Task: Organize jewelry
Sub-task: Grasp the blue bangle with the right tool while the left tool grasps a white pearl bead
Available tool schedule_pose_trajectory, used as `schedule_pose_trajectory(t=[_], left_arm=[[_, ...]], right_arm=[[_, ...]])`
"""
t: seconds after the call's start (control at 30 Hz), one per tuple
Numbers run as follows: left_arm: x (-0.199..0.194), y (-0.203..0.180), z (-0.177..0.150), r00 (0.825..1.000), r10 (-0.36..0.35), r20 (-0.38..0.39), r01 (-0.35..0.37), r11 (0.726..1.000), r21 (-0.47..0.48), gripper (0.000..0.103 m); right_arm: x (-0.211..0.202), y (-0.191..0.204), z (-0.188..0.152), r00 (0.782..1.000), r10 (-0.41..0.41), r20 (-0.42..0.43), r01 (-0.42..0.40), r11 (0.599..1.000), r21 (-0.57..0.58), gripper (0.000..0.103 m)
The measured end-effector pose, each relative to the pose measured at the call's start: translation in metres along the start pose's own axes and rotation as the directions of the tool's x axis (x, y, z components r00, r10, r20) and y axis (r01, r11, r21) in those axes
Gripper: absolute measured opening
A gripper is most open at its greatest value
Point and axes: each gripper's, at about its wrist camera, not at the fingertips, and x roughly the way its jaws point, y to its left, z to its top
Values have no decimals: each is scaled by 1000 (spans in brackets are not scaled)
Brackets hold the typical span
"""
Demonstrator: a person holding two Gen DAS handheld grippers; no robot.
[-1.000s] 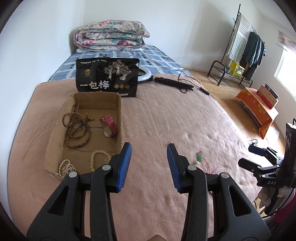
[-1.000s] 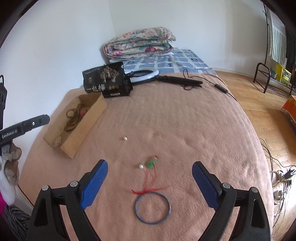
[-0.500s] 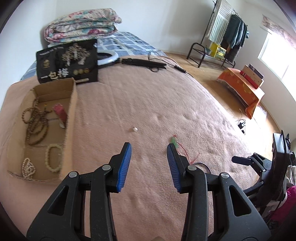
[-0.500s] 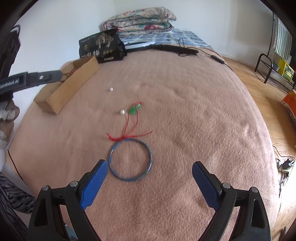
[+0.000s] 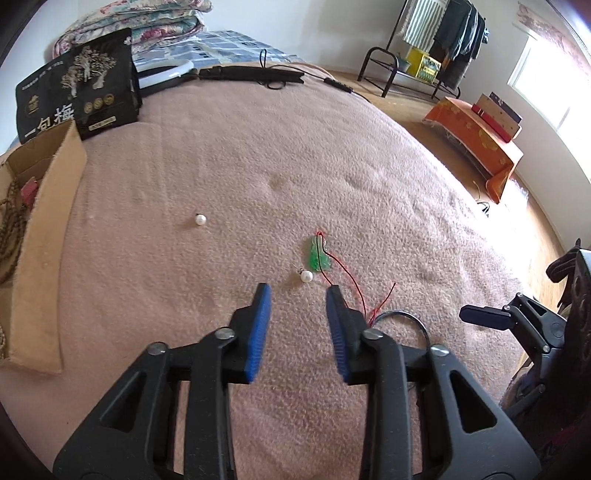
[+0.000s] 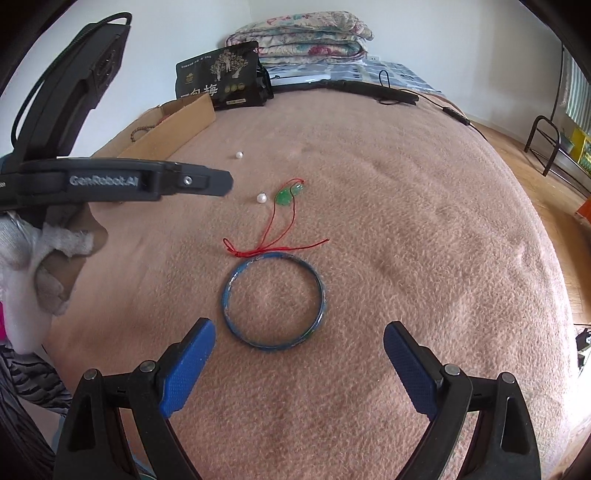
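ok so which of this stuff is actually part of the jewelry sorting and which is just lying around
Part of the job:
- blue bangle
- green pendant on its red cord
- near pearl
- far pearl
- cardboard box, beads already in it

Just lying about:
- black snack bag
- folded quilt
- black cable
- clothes rack

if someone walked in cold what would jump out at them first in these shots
Probably the blue bangle lying flat on the pink blanket, just ahead of the open right gripper. Beyond it a green pendant trails a red cord, with a white pearl beside it and another pearl farther toward the cardboard box. The open left gripper points at the near pearl.
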Motion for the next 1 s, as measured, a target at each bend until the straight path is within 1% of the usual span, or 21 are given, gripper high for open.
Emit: schedule_pose_trajectory(t=[0.07,0.17,0.23,0.3,0.33,0.37,0.5,0.8,0.87,1.0], left_arm=[[7,-3,1,1000,7,-1,-7,1000,14,28],[15,-5,4,1000,-7,-7,7,1000,15,28],[19,-8,6,1000,-2,-8,2,1000,25,28],[23,-10,8,1000,10,-11,-10,999,38,25],[25,-10,8,1000,11,-14,-10,999,38,22],[27,-10,8,1000,11,-18,-10,999,35,22],[33,-8,9,1000,12,-24,-12,1000,29,22],[41,-5,12,1000,13,-25,-12,999,36,22],[42,-6,11,999,20,-25,-19,999,45,18],[44,-5,10,999,23,-27,-21,999,49,15]], right_arm=[[3,-2,0,1000,7,-8,-7,1000,1,94],[5,-2,1,1000,9,-9,-9,1000,-4,94],[6,-1,2,1000,5,-6,-5,1000,-14,94],[6,0,4,1000,4,-1,-4,1000,-21,94],[7,0,6,1000,7,1,-7,1000,-24,94],[7,1,7,1000,10,1,-10,1000,-27,94],[11,4,10,1000,5,-2,-6,999,-38,94],[18,3,14,1000,10,-1,-10,1000,-19,94],[20,4,14,1000,7,-1,-7,1000,-20,94],[26,5,15,1000,16,-10,-16,1000,-14,94]])
